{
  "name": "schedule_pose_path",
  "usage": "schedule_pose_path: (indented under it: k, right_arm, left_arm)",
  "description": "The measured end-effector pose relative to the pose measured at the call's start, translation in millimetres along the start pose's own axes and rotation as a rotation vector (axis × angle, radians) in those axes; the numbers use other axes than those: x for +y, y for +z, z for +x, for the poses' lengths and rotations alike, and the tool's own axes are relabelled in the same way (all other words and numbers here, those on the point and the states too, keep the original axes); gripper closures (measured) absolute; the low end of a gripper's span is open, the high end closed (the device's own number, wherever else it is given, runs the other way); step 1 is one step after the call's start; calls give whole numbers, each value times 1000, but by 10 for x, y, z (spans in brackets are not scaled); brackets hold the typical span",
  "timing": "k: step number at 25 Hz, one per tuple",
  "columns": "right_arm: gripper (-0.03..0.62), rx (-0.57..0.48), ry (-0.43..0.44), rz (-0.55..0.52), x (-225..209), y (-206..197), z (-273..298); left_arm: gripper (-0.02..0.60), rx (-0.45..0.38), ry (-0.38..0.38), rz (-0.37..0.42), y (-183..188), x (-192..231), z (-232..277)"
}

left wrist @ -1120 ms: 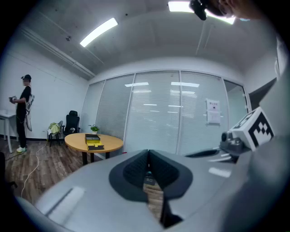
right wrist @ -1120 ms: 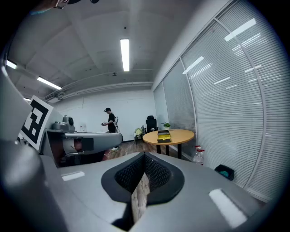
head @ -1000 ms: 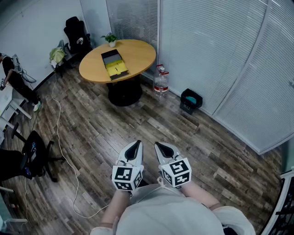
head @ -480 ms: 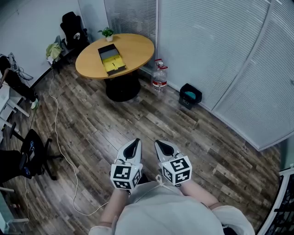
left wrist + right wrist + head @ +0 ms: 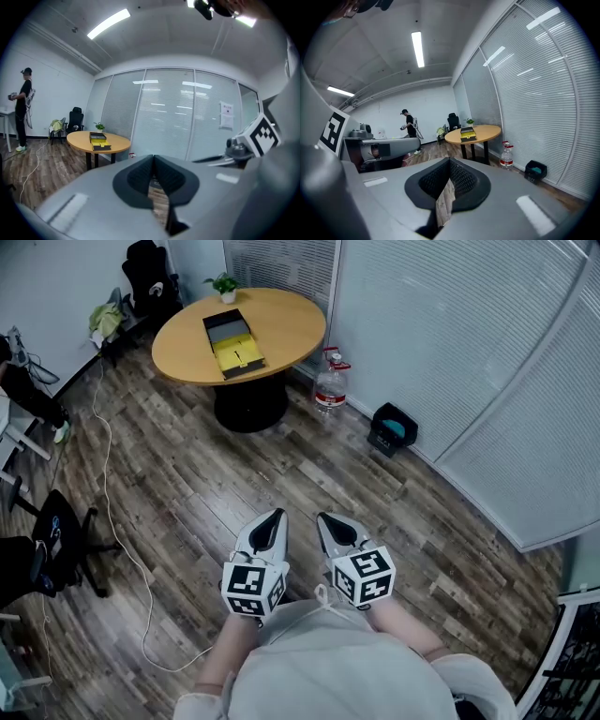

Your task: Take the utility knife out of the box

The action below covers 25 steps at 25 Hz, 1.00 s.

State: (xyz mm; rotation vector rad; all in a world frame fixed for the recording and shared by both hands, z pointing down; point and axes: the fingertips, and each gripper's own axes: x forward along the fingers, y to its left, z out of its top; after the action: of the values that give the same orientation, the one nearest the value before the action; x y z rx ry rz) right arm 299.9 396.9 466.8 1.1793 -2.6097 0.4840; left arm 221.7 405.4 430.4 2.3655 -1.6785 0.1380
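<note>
One slim dark strip, seemingly the utility knife (image 5: 238,355) though too small to be confirmed, is seen lying on the yellow insert of the box (image 5: 223,326), which is laid open with its black half turned away from the person. The box is set near the middle of a round wooden table (image 5: 286,329), and a small potted plant (image 5: 223,283) is placed at the table's far edge. A water bottle (image 5: 330,390) is stood on the plank floor just beside the table's foot, against the blinds, and a black bin (image 5: 392,429) is found farther along the same wall. Well apart from the table, the left gripper (image 5: 272,522) and the right gripper (image 5: 329,522) are held side by side over bare floor, close to the person's body, pointed towards the table. Both pairs of jaws are clenched together, and nothing is gripped between them.
</note>
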Motion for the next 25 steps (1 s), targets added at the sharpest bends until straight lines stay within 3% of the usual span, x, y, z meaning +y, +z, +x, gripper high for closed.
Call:
schedule_pose_path:
  k: [7, 18, 25]
  right_arm:
    - [594, 28, 8, -27, 203, 313, 996]
    - [595, 39, -34, -9, 468, 940, 2721]
    - [594, 73, -33, 3, 599, 1110, 3486]
  left_arm:
    - [576, -11, 18, -42, 207, 1061, 359]
    - [575, -19, 22, -43, 687, 2898, 969]
    - [575, 4, 54, -76, 744, 3749, 1185]
